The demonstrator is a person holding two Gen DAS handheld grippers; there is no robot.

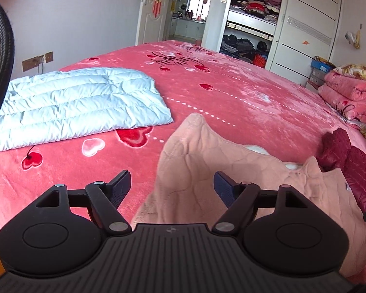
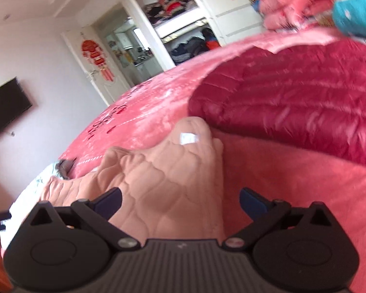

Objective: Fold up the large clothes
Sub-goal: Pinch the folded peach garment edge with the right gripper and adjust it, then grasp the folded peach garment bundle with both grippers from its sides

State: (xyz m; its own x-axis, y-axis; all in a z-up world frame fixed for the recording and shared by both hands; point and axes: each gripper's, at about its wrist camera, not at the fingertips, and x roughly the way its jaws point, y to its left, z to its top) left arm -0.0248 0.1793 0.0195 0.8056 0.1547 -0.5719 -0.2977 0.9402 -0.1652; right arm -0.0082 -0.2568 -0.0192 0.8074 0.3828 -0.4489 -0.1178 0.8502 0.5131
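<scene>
Bedroom, big bed under a pink plush blanket point(image 1: 231, 92) with red hearts, wardrobe point(image 1: 251, 17) with stacked clothes at 12 o'clock. Task item: peach quilted garment point(image 1: 207, 166), rumpled, lying on the blanket at the near edge, one corner peaked up. Left gripper point(image 1: 172, 183) released, jaws spread wide; garment fabric sits between them, right pad close to the cloth, left pad clear of it over bare blanket. Right gripper point(image 2: 180, 200) also spread wide, same peach garment point(image 2: 163, 178) between the jaws, pads not pressing it; a white label point(image 2: 189, 138) shows on the raised fold at 12 o'clock from that gripper. Maroon puffer jacket point(image 2: 292, 109) lies just beyond the garment at 1 o'clock in the right view, touching its edge; it shows at 3 o'clock in the left view. Light blue quilted jacket point(image 1: 78, 102), folded flat, at 10 o'clock on the blanket, well apart. Folded pink bedding point(image 1: 351, 97) stacked at 2 o'clock. Right view blurred.
</scene>
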